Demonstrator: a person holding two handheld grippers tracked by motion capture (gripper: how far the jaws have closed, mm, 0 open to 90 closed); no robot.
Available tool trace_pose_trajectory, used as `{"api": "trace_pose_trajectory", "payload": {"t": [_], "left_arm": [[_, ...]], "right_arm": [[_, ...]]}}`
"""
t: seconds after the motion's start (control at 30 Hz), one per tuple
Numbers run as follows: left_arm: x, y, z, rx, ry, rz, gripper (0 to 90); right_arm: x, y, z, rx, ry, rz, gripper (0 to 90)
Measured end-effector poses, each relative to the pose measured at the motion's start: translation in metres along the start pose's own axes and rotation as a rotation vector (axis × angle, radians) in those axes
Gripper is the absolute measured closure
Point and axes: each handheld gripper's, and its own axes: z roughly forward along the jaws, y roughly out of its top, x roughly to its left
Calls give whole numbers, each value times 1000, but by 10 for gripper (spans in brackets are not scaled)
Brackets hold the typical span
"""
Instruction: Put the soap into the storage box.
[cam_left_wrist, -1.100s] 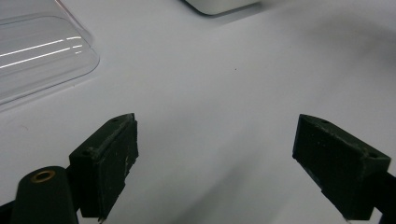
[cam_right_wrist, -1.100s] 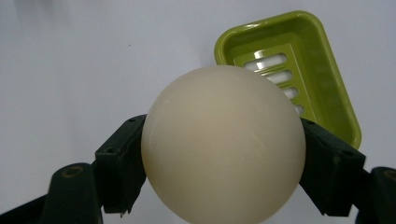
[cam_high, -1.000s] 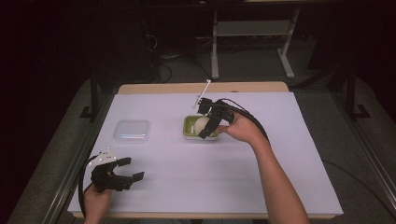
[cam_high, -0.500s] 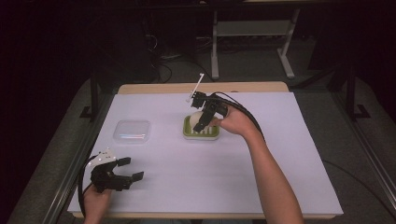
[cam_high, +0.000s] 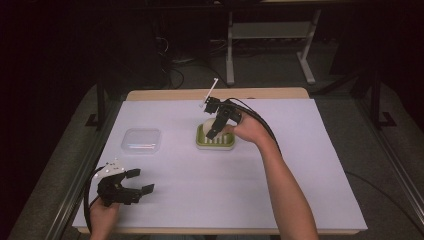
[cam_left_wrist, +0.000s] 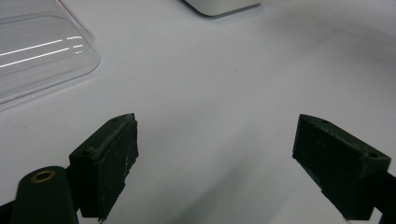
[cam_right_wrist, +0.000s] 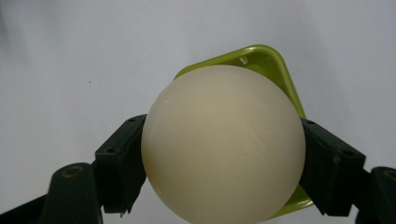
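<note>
Cream ball (cam_right_wrist: 223, 142) sits clamped between my right gripper's (cam_high: 216, 126) jaws, one jaw pressed to each side. Ball is directly over the green tray (cam_right_wrist: 275, 65); I cannot tell whether it touches the tray. From the high view, the tray (cam_high: 216, 144) lies near the middle of the white table (cam_high: 310, 165), slightly toward the far edge. Clear lid (cam_high: 142, 141) lies flat to the tray's left, well apart from it. My left gripper (cam_high: 129, 187) rests low near the front-left corner, jaws spread wide, nothing between them, bare table under them.
</note>
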Motion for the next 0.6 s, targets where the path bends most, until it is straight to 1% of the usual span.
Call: {"api": "trace_pose_trajectory", "payload": {"t": [0.2, 0.33, 0.37, 0.5, 0.6], "left_arm": [[0, 0, 0, 0, -1, -4, 136], [0, 0, 0, 0, -2, 3, 136], [0, 0, 1, -5, -3, -3, 136], [-1, 0, 1, -7, -4, -7, 136], [-1, 0, 1, -7, -3, -3, 136]], "right_arm": [[-4, 0, 7, 16, -2, 10, 237], [-8, -1, 9, 21, -4, 16, 237], [-8, -1, 9, 21, -8, 19, 237], [-11, -2, 10, 20, -9, 25, 237], [-12, -2, 12, 24, -9, 33, 237]]}}
